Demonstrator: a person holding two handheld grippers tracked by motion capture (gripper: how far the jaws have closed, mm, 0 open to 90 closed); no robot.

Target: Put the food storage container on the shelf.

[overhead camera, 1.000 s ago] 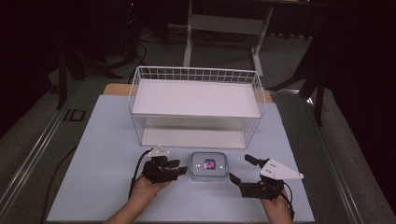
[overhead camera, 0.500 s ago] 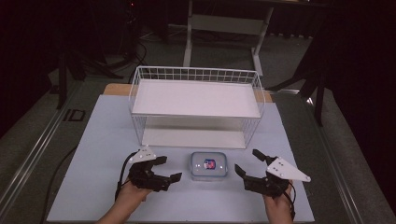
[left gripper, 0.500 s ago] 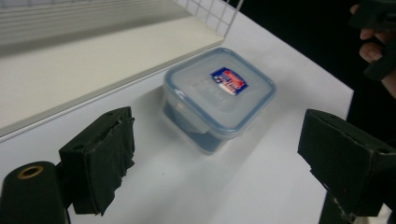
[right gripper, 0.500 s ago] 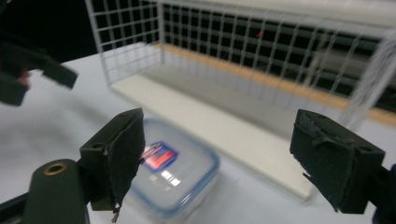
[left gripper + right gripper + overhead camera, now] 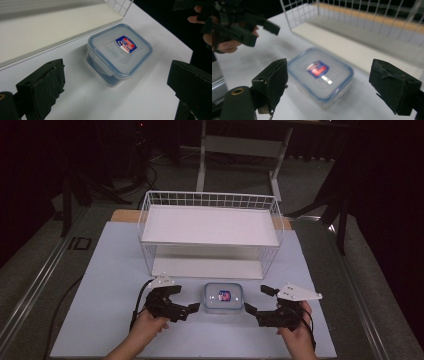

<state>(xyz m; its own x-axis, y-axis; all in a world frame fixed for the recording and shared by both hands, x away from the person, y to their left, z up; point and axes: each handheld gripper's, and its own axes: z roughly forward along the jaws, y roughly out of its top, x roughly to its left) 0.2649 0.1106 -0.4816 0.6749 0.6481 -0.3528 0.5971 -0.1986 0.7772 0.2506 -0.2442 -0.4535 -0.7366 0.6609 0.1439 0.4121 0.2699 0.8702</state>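
1. Two hand-held grippers flank a small clip-lid food container (image 5: 223,298) at the near edge of the white surface (image 5: 110,265), apparently to take it from both sides.
2. The left gripper (image 5: 184,302), its jaws just opened wide, holds nothing; the container lies ahead of them, untouched.
3. The right gripper (image 5: 260,302) also gapes empty, just beside the box.
4. Behind stands a white wire shelf rack (image 5: 210,237), both tiers bare, a likely destination.
5. Beyond, a dim room with grey flooring and a table frame (image 5: 240,150).
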